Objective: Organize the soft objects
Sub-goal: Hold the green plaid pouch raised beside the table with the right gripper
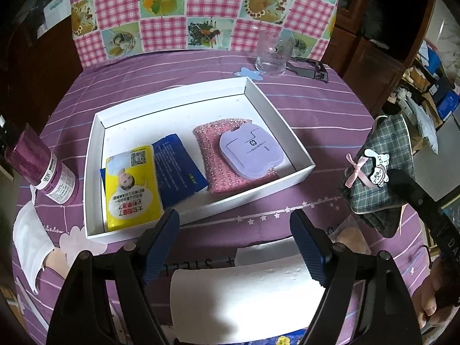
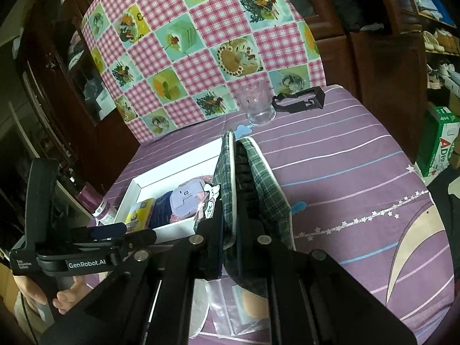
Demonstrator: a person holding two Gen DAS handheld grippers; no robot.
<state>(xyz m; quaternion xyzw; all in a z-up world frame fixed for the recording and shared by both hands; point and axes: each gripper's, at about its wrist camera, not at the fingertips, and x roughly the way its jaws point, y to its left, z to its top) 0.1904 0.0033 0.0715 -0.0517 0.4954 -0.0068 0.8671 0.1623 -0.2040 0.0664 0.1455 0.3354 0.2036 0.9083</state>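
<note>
a purple striped tablecloth (image 1: 330,109) covers the table, and on it sits a shallow white box (image 1: 95,149), its long side running left to right across the left wrist view. inside the box lie, from left to right, a yellow tissue pack (image 1: 130,187), a dark blue packet (image 1: 179,169) partly under it, and a glittery pink sponge (image 1: 207,138) with a lilac pad (image 1: 251,151) resting on top. the back half of the box floor is bare.

the plaid slipper (image 1: 379,169), trimmed with a pink bow and a cat charm, hangs off to the right of the box and above the cloth, well apart from the box's right wall. the right gripper (image 2: 235,235) is pinched tight on it, the sole pressed between the narrow jaws, with the slipper's long axis running straight away from the camera toward the glass (image 2: 258,106) at the far edge.

the left gripper (image 1: 234,230) hovers just before the box's near wall, jaws spread wide and holding nothing, with a white tissue roll (image 1: 244,296) below it.

the box lies to the left of the held slipper, so the coming move looks like a carry leftward over the right wall, probably toward the bare back strip. the right hand is the one placed for it; the left, though nearer the box, is idle.
</note>
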